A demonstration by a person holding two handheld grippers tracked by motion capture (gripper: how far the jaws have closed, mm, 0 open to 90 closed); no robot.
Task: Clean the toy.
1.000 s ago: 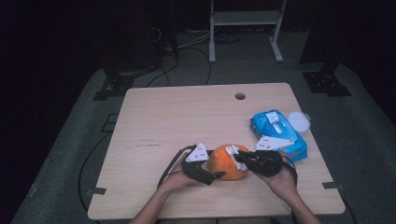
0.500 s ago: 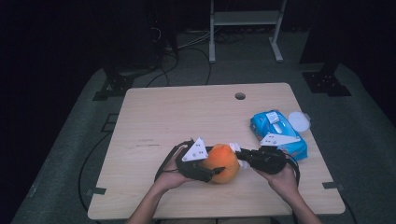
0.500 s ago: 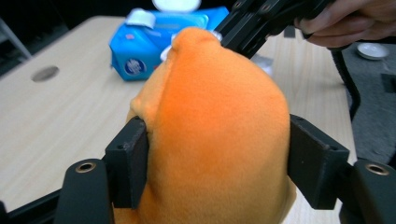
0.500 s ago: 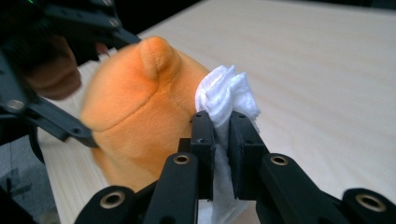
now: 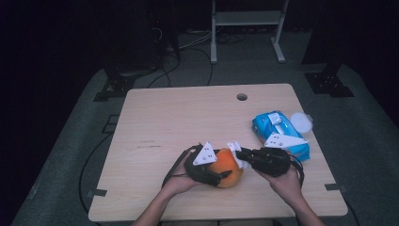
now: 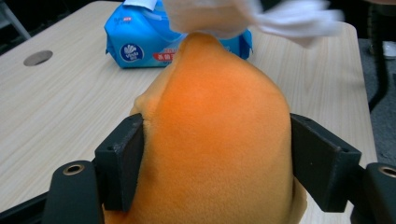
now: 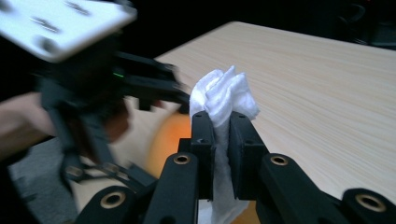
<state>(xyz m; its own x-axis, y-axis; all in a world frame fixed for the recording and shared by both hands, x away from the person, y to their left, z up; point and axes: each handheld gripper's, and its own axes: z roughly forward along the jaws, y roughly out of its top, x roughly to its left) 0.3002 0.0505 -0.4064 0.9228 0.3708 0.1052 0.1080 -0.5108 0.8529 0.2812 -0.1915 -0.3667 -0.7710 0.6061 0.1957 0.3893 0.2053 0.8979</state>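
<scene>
Tabletop [image 5: 155, 122] pale wood. Orange toy [image 5: 228, 165] near front edge, left of blue pack [image 5: 278, 132]. Left hand-held gripper [image 5: 221, 176] clamps toy, jaws just eased wider. Right hand-held gripper [image 5: 237, 153] pinches white wipe [image 7: 223, 100] against toy top.

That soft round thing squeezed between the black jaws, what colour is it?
Orange, plain all over; the soft round thing shows best in the left gripper view.

Lab or recording studio, as we read it — a lone light-wood table [image 5: 188, 117] with a cable hole [image 5: 242, 97] on grey carpet [image 5: 357, 141], black-draped dark surroundings, cables [image 5: 188, 44] trailing over the floor, black stand feet [image 5: 328, 84] and a white metal frame [image 5: 247, 28] behind.
</scene>
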